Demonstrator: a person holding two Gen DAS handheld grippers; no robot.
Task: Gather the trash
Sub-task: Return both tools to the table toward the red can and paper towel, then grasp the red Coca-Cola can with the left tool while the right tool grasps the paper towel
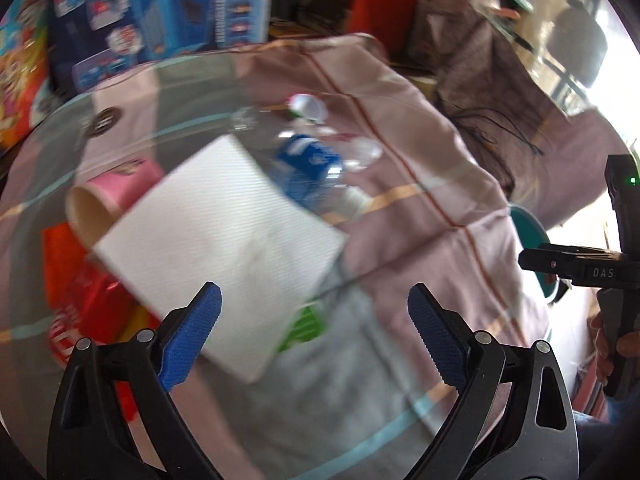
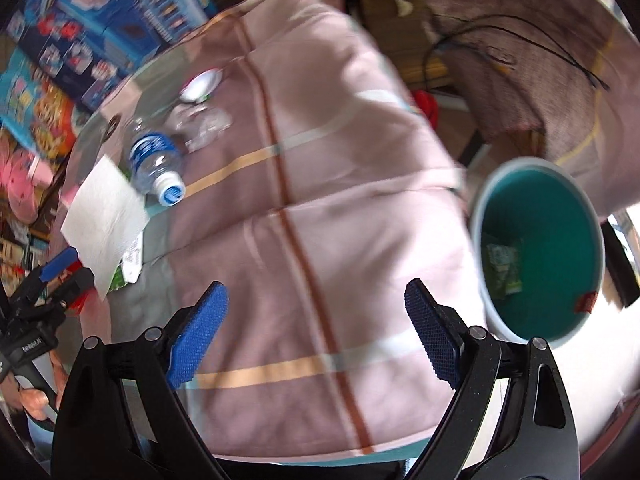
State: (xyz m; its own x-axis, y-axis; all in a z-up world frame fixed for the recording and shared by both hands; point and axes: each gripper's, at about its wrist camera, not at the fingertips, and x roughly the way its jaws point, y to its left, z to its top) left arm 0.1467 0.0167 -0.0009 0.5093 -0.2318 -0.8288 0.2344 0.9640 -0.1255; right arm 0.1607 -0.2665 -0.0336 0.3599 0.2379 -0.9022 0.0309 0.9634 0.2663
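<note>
My left gripper (image 1: 314, 304) hangs over the glass table (image 1: 360, 420) with its blue pads (image 1: 196, 336) spread wide and nothing between them. Just beyond its tips lies a white napkin (image 1: 224, 248), flat on the glass. A pink paper cup (image 1: 108, 204) lies on its side at the napkin's left edge, partly under it, and red wrappers (image 1: 80, 304) sit below the cup. A green scrap (image 1: 306, 322) pokes out from under the napkin's near corner. A clear bottle (image 1: 312, 168) with a blue label lies beside the napkin's far edge, and a small white cup (image 1: 308, 106) is behind it, too blurred to read further. My right gripper (image 2: 316, 308) is also wide open and empty, above the pink checked cloth (image 2: 320, 200) under the glass. To its right stands a bin (image 2: 476, 240) with a teal inside, beside the table's edge; a green packet (image 2: 504, 268) lies in its bottom. From the right wrist the bottle's blue cap (image 2: 172, 192) points toward me, and crumpled clear plastic (image 2: 200, 124) lies just behind the bottle. Toy boxes (image 1: 160, 12) stand beyond the table.
</note>
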